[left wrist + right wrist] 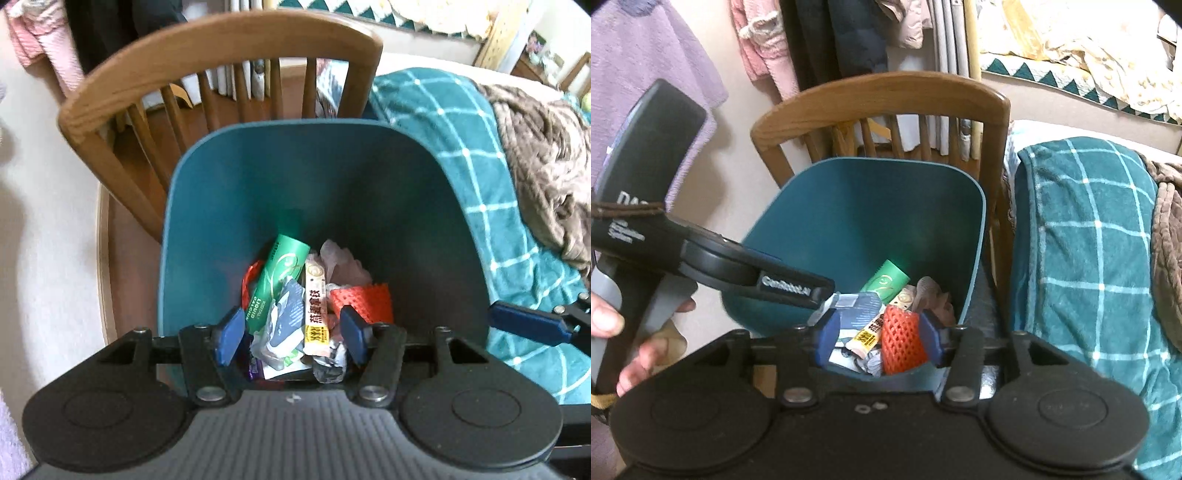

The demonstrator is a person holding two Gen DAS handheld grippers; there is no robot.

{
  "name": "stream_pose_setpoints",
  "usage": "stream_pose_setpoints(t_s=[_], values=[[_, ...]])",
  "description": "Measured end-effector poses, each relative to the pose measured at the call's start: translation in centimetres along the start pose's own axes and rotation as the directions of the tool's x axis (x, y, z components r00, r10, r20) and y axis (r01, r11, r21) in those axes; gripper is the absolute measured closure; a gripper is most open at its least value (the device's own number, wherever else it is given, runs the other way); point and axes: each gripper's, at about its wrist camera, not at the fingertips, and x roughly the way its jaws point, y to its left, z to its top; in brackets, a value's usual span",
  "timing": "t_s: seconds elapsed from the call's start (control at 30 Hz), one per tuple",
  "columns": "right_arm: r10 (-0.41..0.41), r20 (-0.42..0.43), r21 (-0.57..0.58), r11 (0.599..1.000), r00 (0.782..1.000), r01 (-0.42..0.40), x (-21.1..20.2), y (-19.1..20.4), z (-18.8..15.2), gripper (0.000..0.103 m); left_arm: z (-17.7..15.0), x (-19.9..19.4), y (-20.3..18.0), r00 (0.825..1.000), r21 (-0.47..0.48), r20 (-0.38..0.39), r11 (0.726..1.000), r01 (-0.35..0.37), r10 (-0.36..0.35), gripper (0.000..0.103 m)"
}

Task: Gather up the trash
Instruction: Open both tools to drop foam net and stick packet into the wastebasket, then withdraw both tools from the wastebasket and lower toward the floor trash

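Note:
A teal trash bin (258,177) stands in front of a wooden chair; it also shows in the right wrist view (886,206). Inside lie a green tube (275,282), a yellow-white stick packet (316,310), crumpled wrappers (284,325), a pink tissue (341,262) and a red foam net (364,301). My left gripper (291,334) hangs open over the near rim, nothing between its blue pads. My right gripper (879,334) is open over the bin's near right rim; the red foam net (901,341) lies in the bin below, between the pads in view.
The wooden chair (207,62) stands right behind the bin. A bed with a teal checked blanket (480,177) and a brown throw (543,162) lies to the right. Clothes (768,44) hang on the wall at the left. The left gripper's body (713,254) reaches over the bin's left side.

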Motion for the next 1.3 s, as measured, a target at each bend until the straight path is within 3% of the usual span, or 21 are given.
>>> stream_pose_setpoints(t_s=[0.33, 0.7, 0.77, 0.87, 1.07, 1.3], values=[[0.131, 0.056, -0.106, 0.987, 0.990, -0.125, -5.6, -1.8, -2.4, 0.049, -3.7, -7.3, -3.0, 0.991, -0.095, 0.115, 0.994, -0.062, 0.073, 0.047], [0.251, 0.069, -0.217, 0.949, 0.966, -0.231, -10.7, -4.8, -5.4, 0.043, -9.8, -11.7, -7.0, 0.977, -0.258, 0.165, 0.962, -0.090, 0.135, 0.047], [0.260, 0.066, -0.226, 0.944, 0.963, -0.240, -11.1, -5.2, -6.0, 0.041, -11.0, -12.0, -7.6, 0.977, -0.277, 0.163, 0.957, -0.086, 0.135, 0.039], [0.277, 0.055, -0.236, 0.937, 0.959, -0.257, -11.4, -5.7, -7.1, 0.037, -12.7, -12.0, -8.1, 0.977, -0.301, 0.166, 0.950, -0.077, 0.132, 0.029], [0.275, 0.024, -0.212, 0.941, 0.961, -0.264, -10.0, -6.2, -10.1, 0.024, -16.1, -10.1, -8.4, 0.980, -0.287, 0.162, 0.956, -0.064, 0.114, 0.023], [0.239, -0.028, -0.130, 0.962, 0.971, -0.241, -4.7, -6.4, -14.2, 0.010, -20.2, -3.2, -6.2, 0.989, -0.258, 0.139, 0.966, -0.011, 0.048, 0.019]])
